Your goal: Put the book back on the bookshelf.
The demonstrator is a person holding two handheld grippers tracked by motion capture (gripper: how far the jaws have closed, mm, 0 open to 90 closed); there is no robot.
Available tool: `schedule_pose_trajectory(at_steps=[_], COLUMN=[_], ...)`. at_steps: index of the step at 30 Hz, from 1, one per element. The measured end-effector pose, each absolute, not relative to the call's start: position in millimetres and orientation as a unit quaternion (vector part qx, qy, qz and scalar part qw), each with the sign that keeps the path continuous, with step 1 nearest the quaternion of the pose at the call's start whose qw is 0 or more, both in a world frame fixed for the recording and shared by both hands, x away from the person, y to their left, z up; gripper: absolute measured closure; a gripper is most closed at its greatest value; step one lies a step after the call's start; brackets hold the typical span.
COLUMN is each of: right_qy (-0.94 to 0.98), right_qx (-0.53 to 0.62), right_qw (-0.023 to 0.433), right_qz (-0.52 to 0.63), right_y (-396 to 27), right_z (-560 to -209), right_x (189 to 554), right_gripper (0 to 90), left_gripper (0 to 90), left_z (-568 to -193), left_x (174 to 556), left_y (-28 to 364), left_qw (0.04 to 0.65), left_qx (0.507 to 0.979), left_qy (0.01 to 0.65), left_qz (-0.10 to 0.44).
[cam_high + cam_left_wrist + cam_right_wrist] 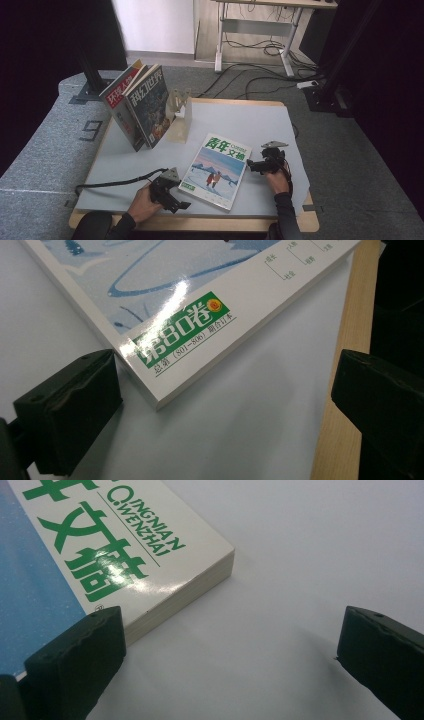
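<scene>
We see a magazine (216,169) lying flat on the grey-covered worktop (250,122), between our two tools. The left tool (179,204) gapes wide at its near corner; the right tool (251,166) is spread wide at its far edge. Two magazines (140,102) lean on a stand (181,115). Grey carpet (350,165) lies around, with cables (260,50) under a desk (280,4).

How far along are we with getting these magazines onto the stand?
Two magazines already lean at the wooden stand. In hand: the left gripper and right gripper, both open, flank the flat green-titled magazine without gripping it. Left to do, probably: grasp it, lift it and stand it with the others.
</scene>
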State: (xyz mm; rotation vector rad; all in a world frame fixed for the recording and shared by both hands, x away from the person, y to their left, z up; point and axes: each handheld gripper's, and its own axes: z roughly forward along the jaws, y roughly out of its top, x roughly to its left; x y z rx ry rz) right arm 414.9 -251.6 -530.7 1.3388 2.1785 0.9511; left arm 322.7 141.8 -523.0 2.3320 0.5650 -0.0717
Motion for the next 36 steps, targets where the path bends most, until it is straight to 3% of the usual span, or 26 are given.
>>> schedule_pose_trajectory(at_steps=[12,21,36], right_qy=[0.777,0.774,0.806], right_qx=[0.484,0.471,0.445], right_qw=[0.205,0.203,0.141], right_qz=[0.346,0.371,0.364], right_y=[-252,-245,-201], right_z=[-527,-511,-525], right_x=[412,399,390], right_gripper=[3.2,3.1,0.0], left_gripper=[1.1,7.1,8.2], left_z=[-509,-508,-521], left_x=[332,366,383], left_y=[144,145,125], left_qw=[0.363,0.375,0.364], left_qx=[0.906,0.892,0.899], left_qy=[0.217,0.252,0.24], left_qz=[0.001,0.005,-0.025])
